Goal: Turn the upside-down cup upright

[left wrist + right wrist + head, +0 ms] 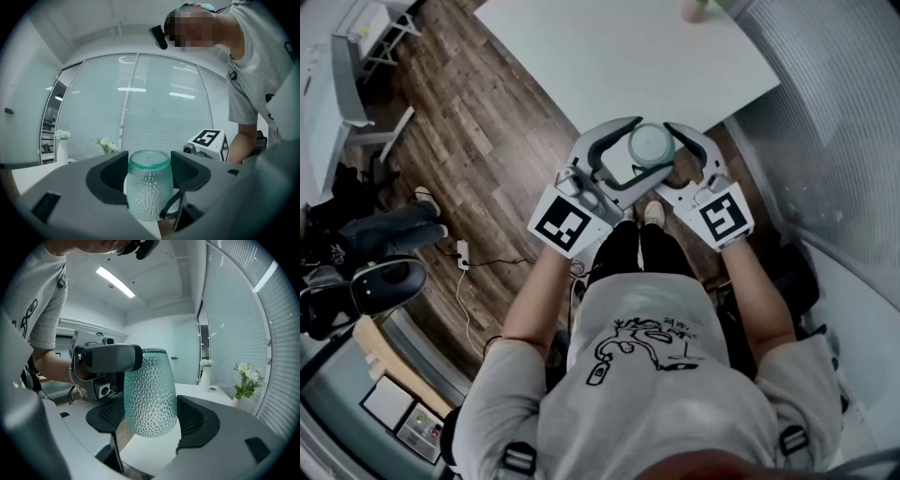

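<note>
1. head view: the cup [651,145] is at the near edge of the white desk [656,56], just in front of the person. the left tongs [637,150] and the right tongs [673,155] reach in from either side, so both pairs of jaws ring the cup.
2. left gripper view: the cup [149,187] sits between the jaws, which are spread wide. the pads lie against its two sides at its upper half with no gap showing, so i read this as a hold on the cup. i cannot tell whether its lower end rests on the desk.
3. right gripper view: the cup [151,394] is between these jaws too, but floor and desk show through a gap on each side. these tongs are open and grip nothing. one jaw of the left tongs lies beside the cup's top. that top end looks flat, so i judge it to be the base and the cup not yet turned.
4. handling, as a judgement: the cup looks like dimpled glass, which would make it stiff, breakable and fairly light. the dimples should give the pads some bite, though a hard wall can slip under a loose squeeze. the best hold is across the widest part of the belly, from opposite sides and clear of the rim.
</note>
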Demonstrator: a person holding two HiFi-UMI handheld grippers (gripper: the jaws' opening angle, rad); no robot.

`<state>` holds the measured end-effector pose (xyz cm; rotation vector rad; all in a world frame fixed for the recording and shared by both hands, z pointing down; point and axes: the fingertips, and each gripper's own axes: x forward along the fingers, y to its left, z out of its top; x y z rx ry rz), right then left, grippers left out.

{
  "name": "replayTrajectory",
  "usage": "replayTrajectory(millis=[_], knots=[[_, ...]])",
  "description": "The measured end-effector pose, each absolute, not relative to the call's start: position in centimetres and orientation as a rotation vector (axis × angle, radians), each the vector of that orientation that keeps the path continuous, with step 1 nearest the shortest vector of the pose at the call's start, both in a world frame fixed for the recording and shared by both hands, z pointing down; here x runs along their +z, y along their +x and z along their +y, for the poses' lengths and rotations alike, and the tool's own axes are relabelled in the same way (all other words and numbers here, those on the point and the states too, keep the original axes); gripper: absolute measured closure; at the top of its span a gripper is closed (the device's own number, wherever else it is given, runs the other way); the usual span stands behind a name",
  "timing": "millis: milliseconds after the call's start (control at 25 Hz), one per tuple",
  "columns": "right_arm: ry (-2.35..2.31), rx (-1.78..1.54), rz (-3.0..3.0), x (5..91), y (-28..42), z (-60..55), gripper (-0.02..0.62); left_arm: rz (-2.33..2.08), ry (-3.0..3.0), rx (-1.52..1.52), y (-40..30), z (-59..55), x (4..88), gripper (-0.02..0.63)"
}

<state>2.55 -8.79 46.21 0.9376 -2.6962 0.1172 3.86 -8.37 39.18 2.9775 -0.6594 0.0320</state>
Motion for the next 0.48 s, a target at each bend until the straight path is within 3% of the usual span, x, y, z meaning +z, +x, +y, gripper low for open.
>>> replayTrajectory(millis=[480], knots=[[0.908,0.207,-2.616,53.7,2.4,-9.7,0.233,-0.625,3.019,0.145,4.2,-9.3,46.3,0.322]])
